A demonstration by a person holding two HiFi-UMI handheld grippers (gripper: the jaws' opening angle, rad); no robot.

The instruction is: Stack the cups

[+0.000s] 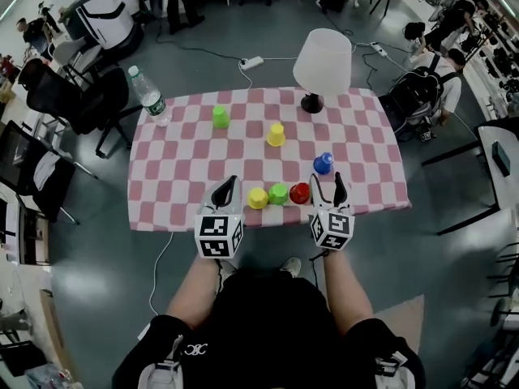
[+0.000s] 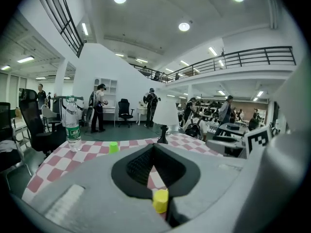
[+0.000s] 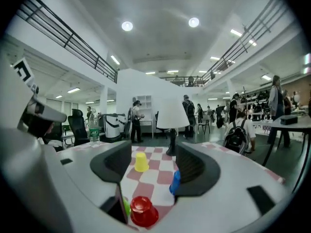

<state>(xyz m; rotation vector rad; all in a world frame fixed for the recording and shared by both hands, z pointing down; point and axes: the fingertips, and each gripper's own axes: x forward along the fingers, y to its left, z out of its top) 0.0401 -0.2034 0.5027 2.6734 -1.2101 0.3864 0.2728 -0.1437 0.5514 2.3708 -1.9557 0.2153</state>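
No stack yet — six cups (image 1: 276,134) single on worktop (image 1: 186,168): red cup (image 1: 300,193) and two more in row before me, three farther. My left gripper (image 1: 228,190) jaws together, empty; my right gripper (image 1: 328,191) jaws apart, empty — all stacking left.

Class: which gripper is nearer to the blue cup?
Right. The right gripper is just on the person's side of the blue cup; the left gripper is farther off to its left, beyond the row of three cups.
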